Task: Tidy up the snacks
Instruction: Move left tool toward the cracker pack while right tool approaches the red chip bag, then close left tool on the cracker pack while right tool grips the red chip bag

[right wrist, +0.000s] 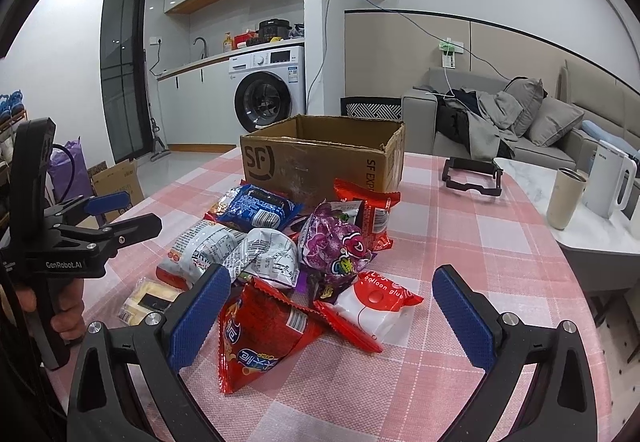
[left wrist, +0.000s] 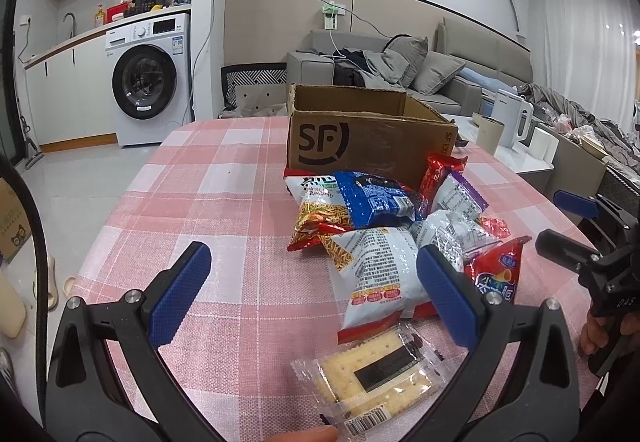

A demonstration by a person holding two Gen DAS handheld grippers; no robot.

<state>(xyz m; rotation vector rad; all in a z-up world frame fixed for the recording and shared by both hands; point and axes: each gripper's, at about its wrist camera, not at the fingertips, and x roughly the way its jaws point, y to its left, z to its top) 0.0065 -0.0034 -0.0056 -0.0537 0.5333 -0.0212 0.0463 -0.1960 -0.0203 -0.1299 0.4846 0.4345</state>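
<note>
Snacks not yet sorted.
Snack packets [right wrist: 280,254] heaped mid-bench before the box [right wrist: 320,157]; both grippers' jaws spread wide, holding nothing.

The cardboard box [left wrist: 360,137] hides its inside; cracker packet [left wrist: 376,374] partly cut off.

Tablecloth [left wrist: 224,201]: woven cloth, matt, pink-and-white check. Cardboard box [left wrist: 360,145]: brown corrugated paperboard, matt, scuffed. Snack packets [right wrist: 280,250]: glossy crinkled plastic film. Cracker pack [left wrist: 376,374]: clear glossy film. Left gripper [left wrist: 312,294] and right gripper [right wrist: 332,318]: matt black plastic frames, blue textured pads, bright metal screws.
</note>
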